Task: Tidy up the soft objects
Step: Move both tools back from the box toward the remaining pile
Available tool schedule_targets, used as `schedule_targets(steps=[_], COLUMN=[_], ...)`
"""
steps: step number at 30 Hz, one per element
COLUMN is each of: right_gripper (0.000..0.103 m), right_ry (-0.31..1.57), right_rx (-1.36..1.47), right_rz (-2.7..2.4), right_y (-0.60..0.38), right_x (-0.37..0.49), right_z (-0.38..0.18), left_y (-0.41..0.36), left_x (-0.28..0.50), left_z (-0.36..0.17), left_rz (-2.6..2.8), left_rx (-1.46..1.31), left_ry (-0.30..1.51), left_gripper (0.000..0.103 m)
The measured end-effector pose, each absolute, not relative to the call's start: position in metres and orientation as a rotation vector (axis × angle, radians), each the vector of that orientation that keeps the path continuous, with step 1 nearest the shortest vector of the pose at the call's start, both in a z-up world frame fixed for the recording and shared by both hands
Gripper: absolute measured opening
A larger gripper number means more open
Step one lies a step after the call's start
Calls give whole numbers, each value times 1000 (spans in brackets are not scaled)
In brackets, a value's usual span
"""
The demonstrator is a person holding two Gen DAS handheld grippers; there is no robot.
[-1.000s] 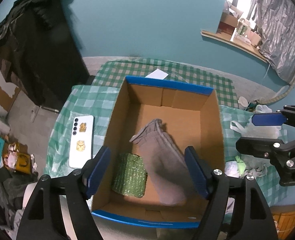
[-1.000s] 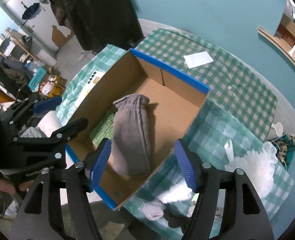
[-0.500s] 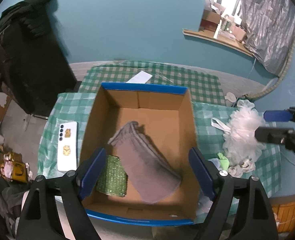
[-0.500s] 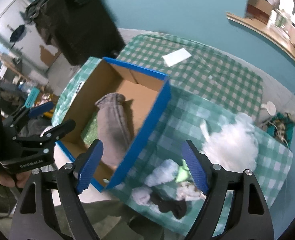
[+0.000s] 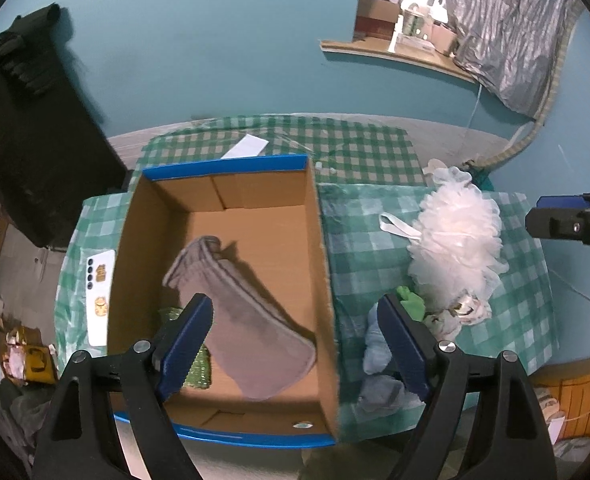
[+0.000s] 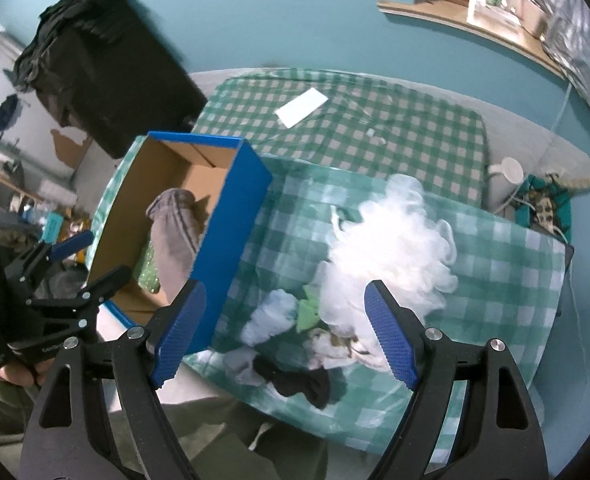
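Both tongs are wide open and hold nothing. The left gripper (image 5: pixel 295 336) hangs over the near side of the box (image 5: pixel 321 264). In the box lie a gray cloth (image 5: pixel 239 320) and a green sponge (image 5: pixel 195 368) beside it. The right gripper (image 6: pixel 285 328) hangs over a pile on the checked cloth (image 6: pixel 495 280), just right of the box: a white puff (image 6: pixel 391 248), a light blue sock (image 6: pixel 271 316), a green bit (image 6: pixel 309 314) and a black sock (image 6: pixel 299 384). A phone (image 5: pixel 101 296) lies left of the box.
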State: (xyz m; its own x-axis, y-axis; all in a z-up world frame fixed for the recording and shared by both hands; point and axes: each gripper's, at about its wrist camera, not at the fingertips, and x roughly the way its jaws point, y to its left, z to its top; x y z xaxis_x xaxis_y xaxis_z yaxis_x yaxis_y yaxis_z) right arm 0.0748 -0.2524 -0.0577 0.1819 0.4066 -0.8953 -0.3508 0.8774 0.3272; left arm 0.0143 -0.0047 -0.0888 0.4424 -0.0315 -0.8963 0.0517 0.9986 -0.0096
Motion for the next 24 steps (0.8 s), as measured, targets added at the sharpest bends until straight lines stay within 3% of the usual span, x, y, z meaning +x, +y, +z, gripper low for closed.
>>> schedule_targets(steps=[24], right_gripper=[86], right_ry=[1368], right_rx=[90], right_rz=[494], right_y=[-301], right_x=[93], right_z=[-101], left_y=[-78], left_x=[27], left_z=[-135], left_rz=[-112], left_rx=[111], left_ry=[1226], left_gripper=[85])
